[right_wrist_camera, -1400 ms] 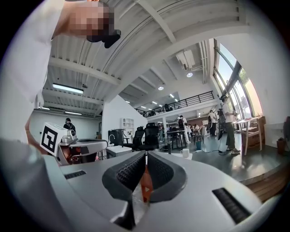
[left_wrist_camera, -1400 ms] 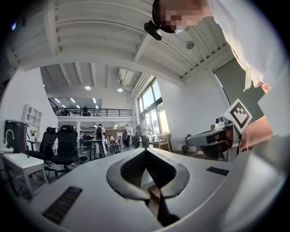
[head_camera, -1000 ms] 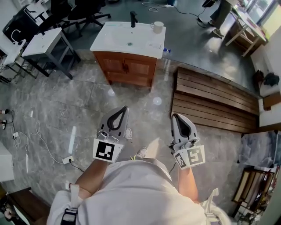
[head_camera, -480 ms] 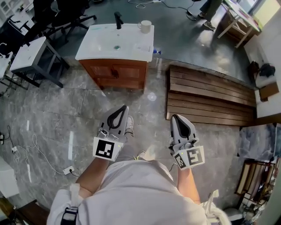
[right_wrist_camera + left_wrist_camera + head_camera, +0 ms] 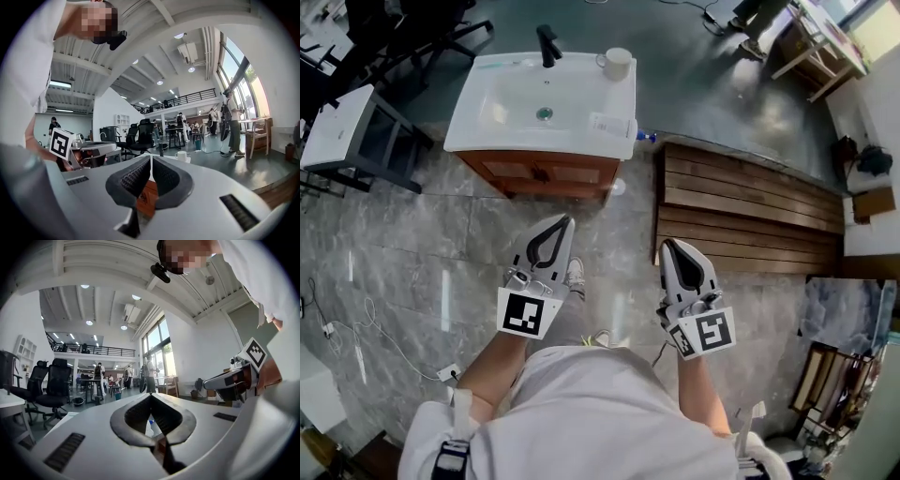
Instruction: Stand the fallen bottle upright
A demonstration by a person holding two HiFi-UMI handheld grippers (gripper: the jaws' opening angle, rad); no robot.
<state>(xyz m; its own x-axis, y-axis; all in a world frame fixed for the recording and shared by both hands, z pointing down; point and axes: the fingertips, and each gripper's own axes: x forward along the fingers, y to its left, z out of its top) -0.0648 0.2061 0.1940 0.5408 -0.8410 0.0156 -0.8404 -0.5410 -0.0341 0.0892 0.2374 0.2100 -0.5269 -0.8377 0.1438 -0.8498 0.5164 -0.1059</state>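
As I have stepped nearer, washbasin [image 5: 502, 112] looms closer | fallen bottle [image 5: 646, 136] right of it, unreached | left tongs [image 5: 568, 224], right tongs [image 5: 667, 245] together, empty

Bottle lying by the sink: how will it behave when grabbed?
The bottle looks small, clear and blue-capped, so it is probably light plastic that may dent under a hard squeeze. Lying on its side, it could roll when nudged. Whether it holds liquid I cannot tell.

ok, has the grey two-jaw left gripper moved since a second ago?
Yes: the left gripper has advanced toward the white sink basin on its brown wooden cabinet; the gap between them has shrunk.
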